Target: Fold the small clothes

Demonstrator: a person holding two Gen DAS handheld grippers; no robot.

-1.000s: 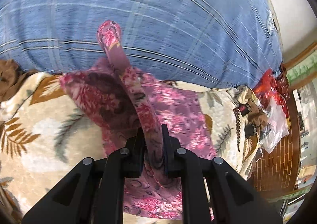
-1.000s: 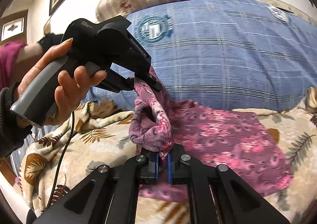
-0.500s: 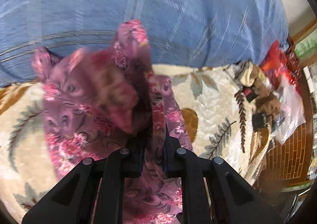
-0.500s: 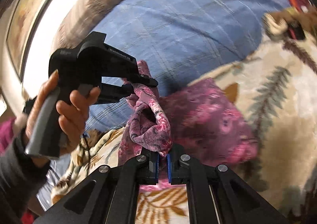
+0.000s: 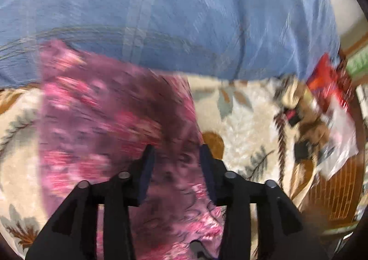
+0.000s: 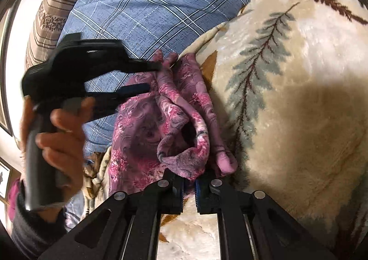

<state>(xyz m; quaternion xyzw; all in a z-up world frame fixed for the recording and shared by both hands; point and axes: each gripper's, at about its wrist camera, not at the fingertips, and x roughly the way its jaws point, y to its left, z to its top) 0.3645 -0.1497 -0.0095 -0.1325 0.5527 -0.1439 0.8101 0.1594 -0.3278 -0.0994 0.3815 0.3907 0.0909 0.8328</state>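
A pink and purple floral garment (image 5: 103,122) lies bunched on a cream leaf-print blanket (image 5: 241,117). My left gripper (image 5: 176,149) hovers just over it, its jaws opening, and nothing is pinched between its pads. In the right wrist view the garment (image 6: 142,122) is folded over on itself, and the left gripper (image 6: 153,76) sits at its far edge with its fingers apart. My right gripper (image 6: 189,179) still pinches the garment's near folded edge, though its jaws are starting to open.
A blue plaid quilt (image 5: 184,18) rises behind the garment, with a striped pillow (image 6: 50,7) beyond it. A red bag and clutter (image 5: 326,80) lie at the blanket's right edge. A person's hand (image 6: 59,126) holds the left gripper's handle.
The left gripper carried the lifted garment edge over and down, then let it go as its jaws parted. The right gripper rolled and sank toward the blanket, still holding its fold.
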